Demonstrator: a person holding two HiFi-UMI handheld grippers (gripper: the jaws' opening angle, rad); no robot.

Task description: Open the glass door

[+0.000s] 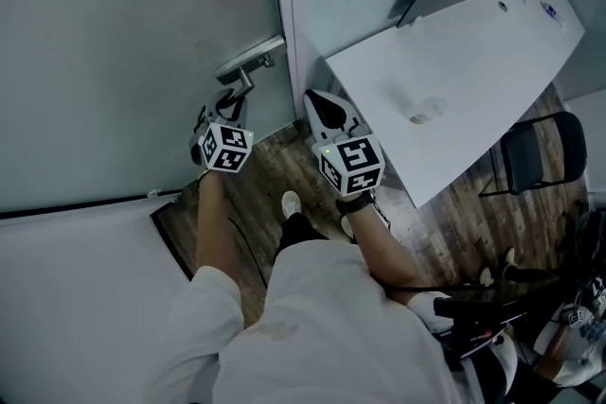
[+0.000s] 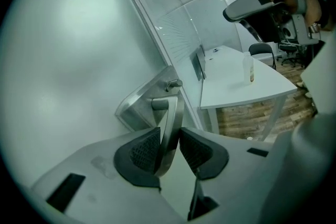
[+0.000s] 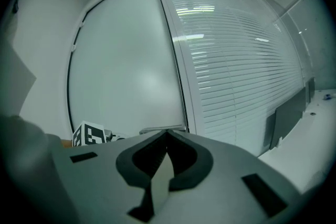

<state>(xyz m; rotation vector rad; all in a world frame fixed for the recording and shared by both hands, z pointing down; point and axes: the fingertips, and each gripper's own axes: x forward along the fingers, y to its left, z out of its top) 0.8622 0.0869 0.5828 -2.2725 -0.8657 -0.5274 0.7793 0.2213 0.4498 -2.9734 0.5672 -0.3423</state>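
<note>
Handle (image 1: 248, 63) at the right edge of the glass door (image 1: 123, 33) meets the left tongs (image 1: 231, 99) in the head view, while the right tongs (image 1: 327, 109) hang free beside the frame, near the bench (image 1: 454, 80). In the left gripper view the pads grip the metal lever, so I would squeeze firmly and roll the wrist about the lever's pivot to avoid slipping. In the right gripper view those tongs are pressed together and empty, and are best kept clear of the door's swing.
</note>
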